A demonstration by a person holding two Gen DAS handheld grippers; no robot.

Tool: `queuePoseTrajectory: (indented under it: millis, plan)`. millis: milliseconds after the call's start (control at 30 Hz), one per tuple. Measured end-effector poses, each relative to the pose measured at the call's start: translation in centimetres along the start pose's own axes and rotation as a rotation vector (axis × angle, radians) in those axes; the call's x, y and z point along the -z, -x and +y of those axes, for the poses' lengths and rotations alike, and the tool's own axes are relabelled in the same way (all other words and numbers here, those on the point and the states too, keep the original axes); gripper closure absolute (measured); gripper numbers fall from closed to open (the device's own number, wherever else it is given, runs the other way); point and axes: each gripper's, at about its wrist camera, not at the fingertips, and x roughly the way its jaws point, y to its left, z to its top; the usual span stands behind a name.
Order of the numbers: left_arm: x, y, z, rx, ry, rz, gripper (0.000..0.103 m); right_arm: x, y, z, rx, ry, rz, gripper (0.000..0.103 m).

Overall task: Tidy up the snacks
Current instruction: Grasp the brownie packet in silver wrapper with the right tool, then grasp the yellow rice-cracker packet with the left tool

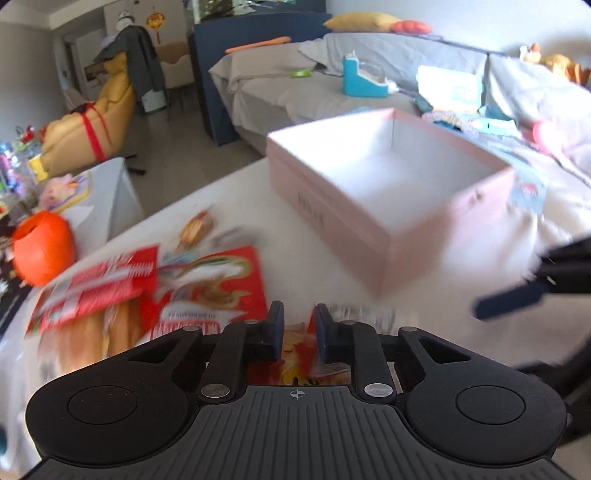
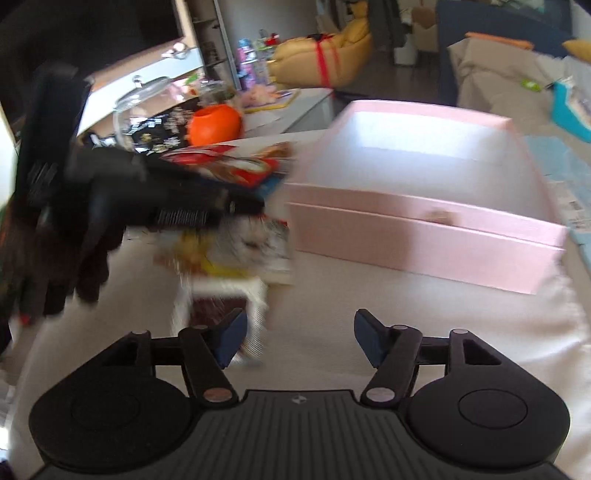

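Left wrist view: left gripper point(image 1: 298, 334) fingers clenched on glossy orange-red snack packet point(image 1: 299, 363), low over white table point(image 1: 314, 266). Flat red snack bags point(image 1: 155, 295) lie left; rigid pink cardboard box point(image 1: 373, 206), open and matte, ahead right. Round orange ball point(image 1: 42, 251) beyond bags.

Right wrist view: right gripper point(image 2: 300, 341) fingers released, spread, holding nothing. Blurred packet point(image 2: 221, 306) just ahead; left gripper point(image 2: 236, 206) crosses in front of bags.

A grey-covered sofa point(image 1: 332, 74) fills the upper right, a yellow cushion point(image 1: 360, 20) on its back. At upper left stand a yellow armchair point(image 1: 92, 122), grey walls and brown floor point(image 1: 177, 147), daylit.
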Motion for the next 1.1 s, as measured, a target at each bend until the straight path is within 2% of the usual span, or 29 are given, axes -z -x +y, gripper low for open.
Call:
queuePoseTrajectory:
  millis: [100, 167, 333, 400, 533, 733, 833, 967, 1100]
  plan:
    - [1.9, 1.7, 0.0, -0.066, -0.003, 0.035, 0.080, -0.6, -1.0, 2.2, -0.055, 0.014, 0.025, 0.034]
    - [2.8, 2.7, 0.4, -0.089, 0.030, 0.040, 0.080, -0.3, -1.4, 4.1, -0.078, 0.063, 0.044, 0.030]
    - [3.6, 5.0, 2.8, -0.040, 0.226, -0.028, 0.079, 2.1, -1.2, 7.5, 0.012, 0.270, 0.060, 0.028]
    - [3.1, 5.2, 2.8, -0.019, 0.236, -0.044, 0.078, 3.2, -0.6, 7.2, 0.049, 0.302, 0.039, 0.026]
    - [1.6, 4.0, 1.0, 0.035, 0.213, -0.025, 0.078, 3.0, 0.0, 4.2, 0.149, 0.242, 0.019, 0.025]
    - [1.2, 1.8, -2.4, 0.025, 0.175, 0.039, 0.075, 3.7, 1.8, -0.9, 0.273, 0.088, -0.012, 0.023]
    - [1.2, 1.6, -3.8, 0.035, 0.141, 0.048, 0.066, 4.6, 2.3, -3.1, 0.267, 0.012, -0.040, 0.018]
    - [1.2, 1.6, -4.4, 0.059, 0.129, 0.053, 0.065, 5.3, 2.1, -3.8, 0.274, -0.001, -0.103, 0.016]
    - [1.4, 1.9, -4.9, 0.086, 0.107, 0.051, 0.065, 5.4, 2.3, -4.2, 0.271, -0.006, -0.109, 0.015]
